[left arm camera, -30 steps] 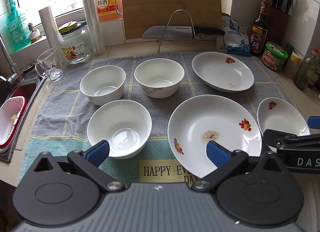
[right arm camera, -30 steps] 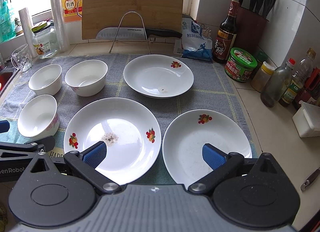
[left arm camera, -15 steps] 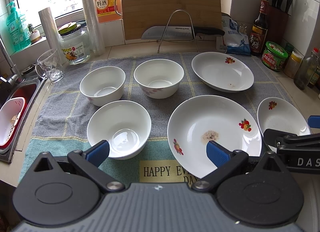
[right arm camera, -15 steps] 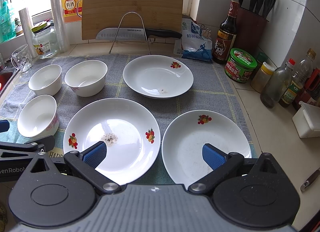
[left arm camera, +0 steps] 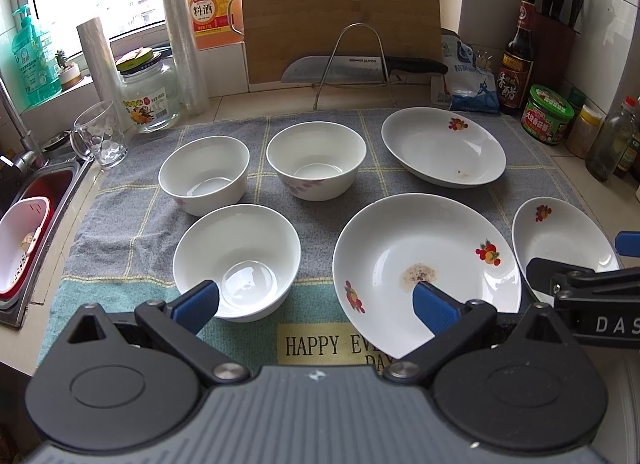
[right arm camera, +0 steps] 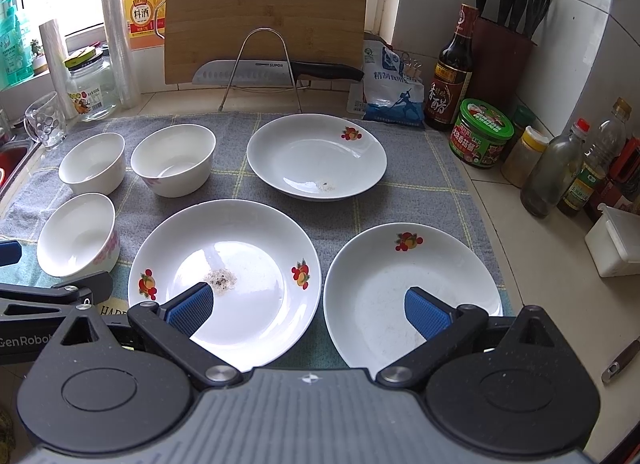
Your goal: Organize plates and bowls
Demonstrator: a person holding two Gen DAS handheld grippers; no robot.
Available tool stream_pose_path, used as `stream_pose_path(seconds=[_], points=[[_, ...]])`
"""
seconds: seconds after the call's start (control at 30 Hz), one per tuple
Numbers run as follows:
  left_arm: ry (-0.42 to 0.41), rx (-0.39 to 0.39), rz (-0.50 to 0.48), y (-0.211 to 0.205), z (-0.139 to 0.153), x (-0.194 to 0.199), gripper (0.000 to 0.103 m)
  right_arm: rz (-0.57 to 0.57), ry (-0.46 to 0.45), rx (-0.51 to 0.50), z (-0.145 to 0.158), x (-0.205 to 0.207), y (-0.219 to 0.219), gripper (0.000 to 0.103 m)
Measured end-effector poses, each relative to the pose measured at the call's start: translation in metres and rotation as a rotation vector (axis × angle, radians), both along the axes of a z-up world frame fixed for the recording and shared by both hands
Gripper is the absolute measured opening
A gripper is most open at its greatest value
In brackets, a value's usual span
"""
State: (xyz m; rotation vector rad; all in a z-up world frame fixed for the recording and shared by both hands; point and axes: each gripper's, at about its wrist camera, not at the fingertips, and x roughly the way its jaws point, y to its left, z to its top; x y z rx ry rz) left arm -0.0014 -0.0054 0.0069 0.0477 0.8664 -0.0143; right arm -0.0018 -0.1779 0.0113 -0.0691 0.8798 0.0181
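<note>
Dishes all sit on the towel (left arm camera: pixel 132 199) on the desk, none stacked yet. Three bowls are to the left, three plates to the right.

Left gripper (left arm camera: pixel 316 300): jaws wide open, holding nothing. The near bowl (left arm camera: pixel 237 260) lies just ahead of its left finger, and the big plate (left arm camera: pixel 424 268) is under its right one.

Right gripper (right arm camera: pixel 308 306): jaws also wide open and empty. The big plate is ahead-left, the near-right plate (right arm camera: pixel 412 288) ahead-right, and the far plate (right arm camera: pixel 316 155) lies beyond, approx. centred.

So bowls are nearer the left hand, plates nearer the right. Plates are round, so no long axis matters. Jaw height above the rims is hard to judge w/ the fisheye; probably hovering clear.
</note>
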Motion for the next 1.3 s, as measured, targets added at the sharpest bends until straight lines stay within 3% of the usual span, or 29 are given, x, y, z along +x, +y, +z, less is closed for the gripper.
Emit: stream_pose_path(seconds=[0.7, 0.97, 1.13, 1.3], points=[[-0.030, -0.002, -0.029, -0.010, 0.002, 0.003, 0.102, -0.003, -0.054, 0.025, 0.000, -0.007, -0.009, 0.103], [-0.048, -0.030, -0.086, -0.019, 0.005, 0.009, 0.102, 0.010, -0.103, 0.045, 0.002, -0.013, -0.022, 0.103], [-0.069, -0.117, -0.135, -0.021, 0.010, 0.017, 0.102, 0.002, -0.133, 0.041, 0.002, -0.018, -0.036, 0.103], [-0.066, -0.113, -0.156, -0.031, 0.008, 0.025, 0.102, -0.034, -0.138, 0.032, -0.007, -0.027, -0.060, 0.103]])
